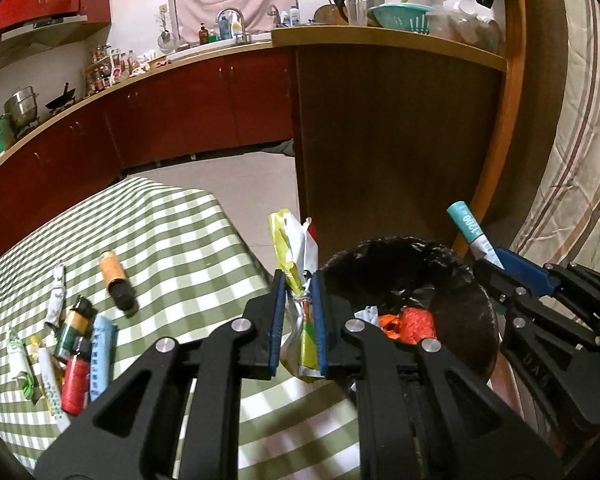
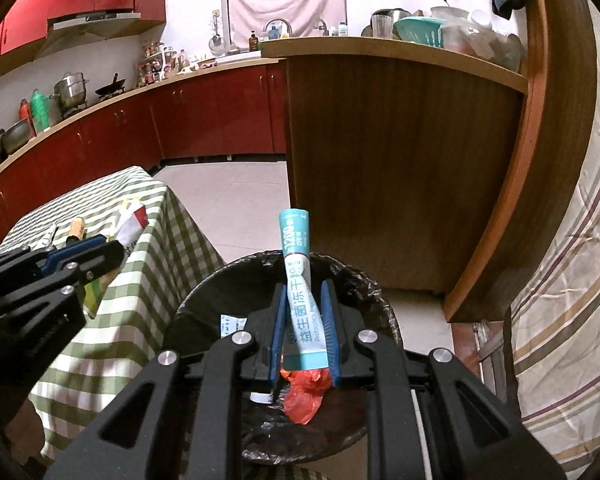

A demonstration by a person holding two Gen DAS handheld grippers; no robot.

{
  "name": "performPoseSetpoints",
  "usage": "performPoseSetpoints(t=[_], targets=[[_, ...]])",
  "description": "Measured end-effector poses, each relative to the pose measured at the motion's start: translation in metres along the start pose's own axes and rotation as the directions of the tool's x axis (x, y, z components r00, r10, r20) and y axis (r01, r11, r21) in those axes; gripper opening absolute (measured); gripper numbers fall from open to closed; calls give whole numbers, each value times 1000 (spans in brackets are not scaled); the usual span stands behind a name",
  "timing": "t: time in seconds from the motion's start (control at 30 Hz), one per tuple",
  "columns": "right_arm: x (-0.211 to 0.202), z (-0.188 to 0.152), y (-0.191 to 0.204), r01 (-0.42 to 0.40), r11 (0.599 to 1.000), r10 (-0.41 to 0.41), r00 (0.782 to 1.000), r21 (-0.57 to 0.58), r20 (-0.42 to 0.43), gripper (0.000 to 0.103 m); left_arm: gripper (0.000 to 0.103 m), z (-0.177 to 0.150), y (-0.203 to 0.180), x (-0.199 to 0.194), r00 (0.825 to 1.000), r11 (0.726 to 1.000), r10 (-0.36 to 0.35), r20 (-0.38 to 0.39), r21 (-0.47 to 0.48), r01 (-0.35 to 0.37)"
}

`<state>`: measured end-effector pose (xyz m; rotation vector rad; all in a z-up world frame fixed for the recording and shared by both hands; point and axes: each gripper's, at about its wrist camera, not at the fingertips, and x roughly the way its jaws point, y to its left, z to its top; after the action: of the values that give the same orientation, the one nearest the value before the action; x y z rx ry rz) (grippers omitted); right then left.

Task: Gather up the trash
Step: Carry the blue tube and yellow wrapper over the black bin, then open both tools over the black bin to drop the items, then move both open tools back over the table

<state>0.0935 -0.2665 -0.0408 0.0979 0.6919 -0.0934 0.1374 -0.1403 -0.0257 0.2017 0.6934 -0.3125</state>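
Note:
My left gripper (image 1: 298,280) is shut on a crumpled yellow-and-white wrapper (image 1: 296,248), held at the table's edge beside the black-lined trash bin (image 1: 404,256). My right gripper (image 2: 304,292) is shut on a teal-and-white sachet (image 2: 298,280), which stands upright over the trash bin (image 2: 220,280). Orange and red trash (image 2: 306,394) lies in the bin. The right gripper (image 1: 496,268) with the sachet (image 1: 470,230) shows at the right of the left wrist view. The left gripper (image 2: 116,250) and its wrapper (image 2: 130,220) show at the left of the right wrist view.
A green-checked tablecloth (image 1: 172,232) covers the table, bearing an orange bottle (image 1: 116,280), lighters (image 1: 76,320) and several sachets (image 1: 102,348). A wooden counter panel (image 1: 388,140) rises behind the bin. A striped curtain (image 2: 568,280) hangs at right. Red kitchen cabinets (image 1: 180,112) line the back.

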Motion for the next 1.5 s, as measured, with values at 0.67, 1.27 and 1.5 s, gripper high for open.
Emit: performPoseSetpoints(t=[0.67, 1.27, 1.5], targets=[[-3, 0, -7, -2, 999, 2, 1000, 32, -3, 27, 40, 2, -1, 4, 1000, 1000, -15, -21, -26, 14], [-12, 3, 111, -192, 976, 189, 981, -104, -37, 35, 58, -47, 128, -66, 969, 959, 233, -80, -145, -242], [-7, 1, 168, -255, 952, 244, 966, -171, -83, 35, 58, -75, 189, -93, 933, 912, 342, -116, -200, -359]])
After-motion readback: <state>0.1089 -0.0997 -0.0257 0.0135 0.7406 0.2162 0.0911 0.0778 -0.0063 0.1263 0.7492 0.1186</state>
